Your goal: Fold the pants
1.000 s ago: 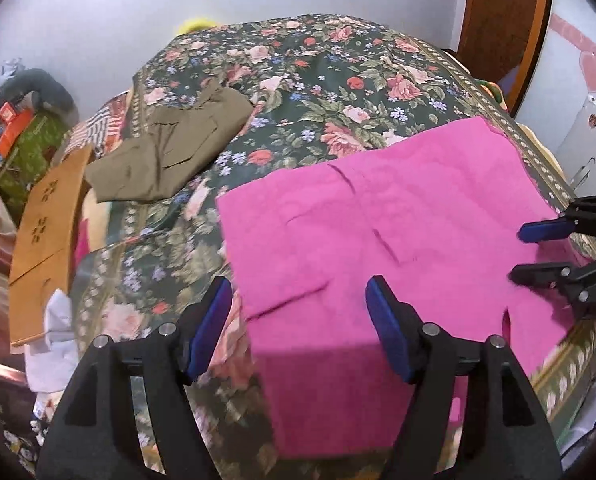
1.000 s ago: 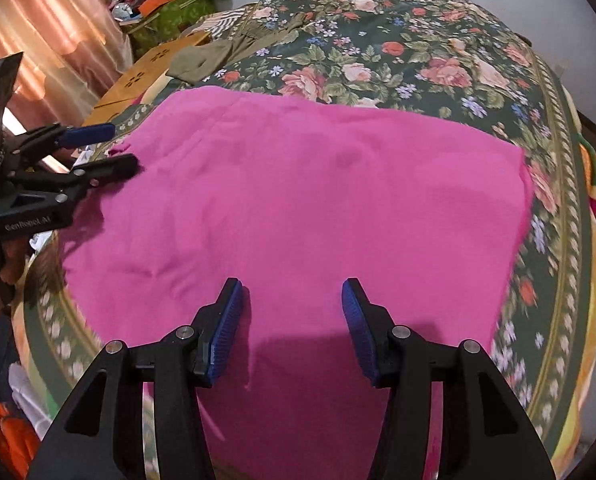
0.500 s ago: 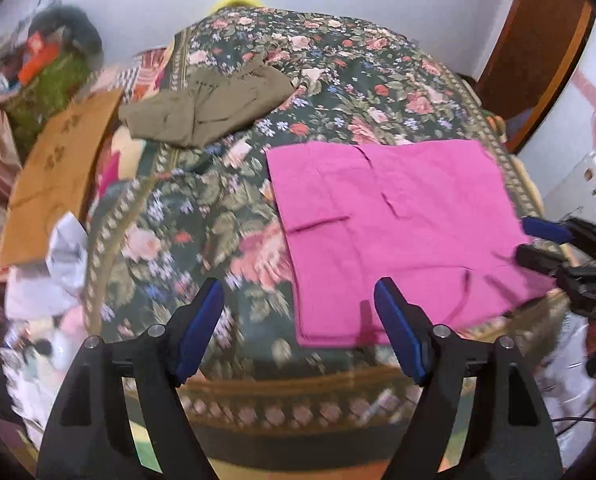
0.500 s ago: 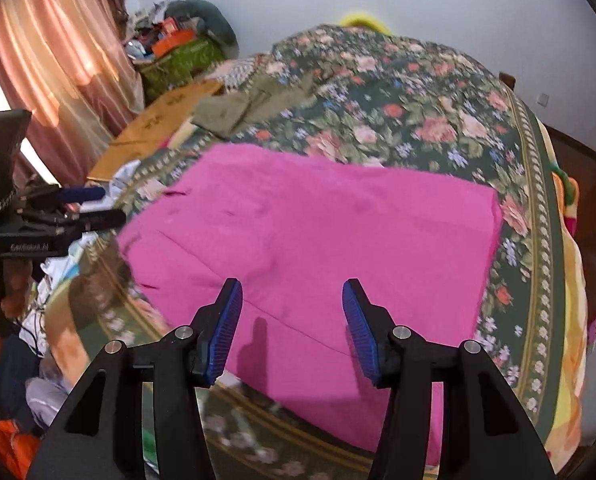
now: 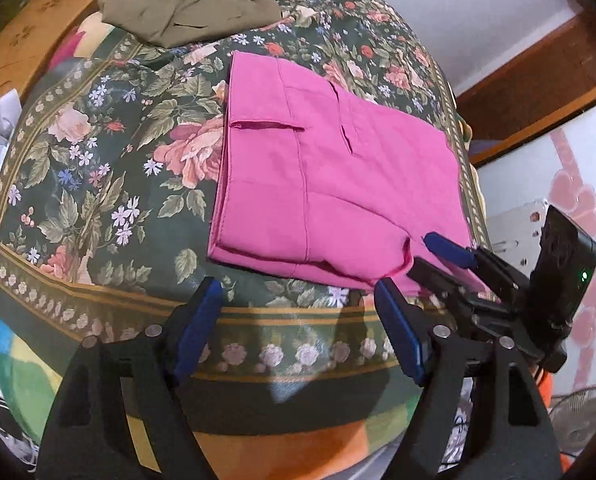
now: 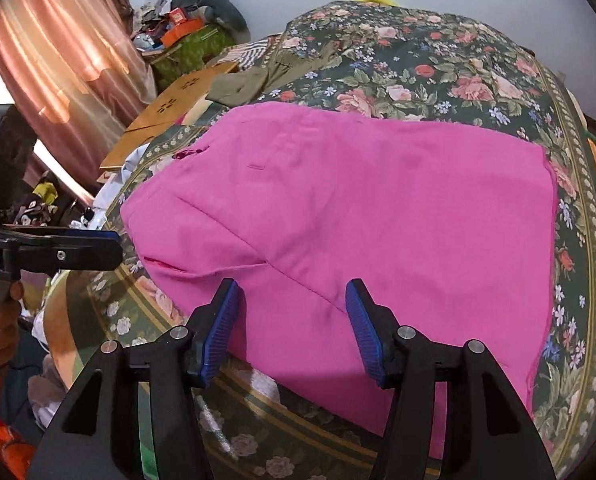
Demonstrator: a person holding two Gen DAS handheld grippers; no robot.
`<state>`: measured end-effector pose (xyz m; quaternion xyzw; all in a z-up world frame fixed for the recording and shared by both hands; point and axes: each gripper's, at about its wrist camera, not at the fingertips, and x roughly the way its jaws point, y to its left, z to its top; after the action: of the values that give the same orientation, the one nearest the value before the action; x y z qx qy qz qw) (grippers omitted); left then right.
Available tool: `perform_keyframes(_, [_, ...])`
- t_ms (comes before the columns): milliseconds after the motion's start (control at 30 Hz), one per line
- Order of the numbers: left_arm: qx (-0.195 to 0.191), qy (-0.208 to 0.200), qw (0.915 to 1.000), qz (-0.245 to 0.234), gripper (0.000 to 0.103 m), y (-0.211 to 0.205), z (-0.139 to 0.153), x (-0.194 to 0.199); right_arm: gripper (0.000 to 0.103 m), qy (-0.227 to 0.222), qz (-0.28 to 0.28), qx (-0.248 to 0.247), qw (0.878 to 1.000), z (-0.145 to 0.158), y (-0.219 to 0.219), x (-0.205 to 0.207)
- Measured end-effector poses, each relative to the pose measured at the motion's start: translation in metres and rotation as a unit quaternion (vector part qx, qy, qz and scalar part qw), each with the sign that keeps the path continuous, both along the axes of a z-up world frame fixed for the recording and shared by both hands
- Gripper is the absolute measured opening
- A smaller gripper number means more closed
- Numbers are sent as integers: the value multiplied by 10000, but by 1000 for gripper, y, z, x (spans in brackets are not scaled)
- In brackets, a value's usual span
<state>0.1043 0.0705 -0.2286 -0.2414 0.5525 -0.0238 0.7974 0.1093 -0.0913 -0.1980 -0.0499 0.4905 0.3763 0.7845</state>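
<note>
Left wrist view: the left gripper point(image 5: 298, 328) sits at bottom centre, jaws spread wide, holding nothing, off the bed's point(image 5: 97, 168) edge. The pink pants point(image 5: 318, 176) lie folded flat mid-frame; green pants point(image 5: 185, 12) sit upper left.

Right wrist view: the right gripper point(image 6: 291, 326) is at bottom centre, jaws apart and empty, just over the pink pants' point(image 6: 358, 208) near edge.

Olive garment point(image 5: 185, 12) cut off at the frame's top — pink pants' point(image 6: 338, 220) lower edge hidden behind right gripper point(image 6: 291, 326) fingers.
</note>
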Motion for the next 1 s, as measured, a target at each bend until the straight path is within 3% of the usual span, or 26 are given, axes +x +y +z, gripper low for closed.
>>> perform_keyframes(267, [-926,-95,9950,375,78,8,-10,20,52,26,15,76,10000,-2,-1,-1])
perform_keyframes(400, [-1030,-129,9931,538,77,13,-14,32,52,32,28,87,10000,-4,-2,-1])
perform_keyframes(433, [-986,-140,9933,580,70,14,-14,34,52,28,30,88,10000,-4,-2,-2])
perform_keyframes(533, [-679,-96,9951,717,45,16,-17,39,52,22,43,105,9999,-5,-2,-2])
perform_keyframes(633, [-569,-135,9953,768,34,18,-18,42,52,26,48,143,9999,-5,-3,-3])
perform_keyframes(833, [567,-422,9961,528,28,-2,-4,46,52,64,42,122,9999,-3,-2,-3])
perform_keyframes(1000, [1611,-633,9823,717,28,8,10,34,52,122,83,167,9998,-2,-3,-3])
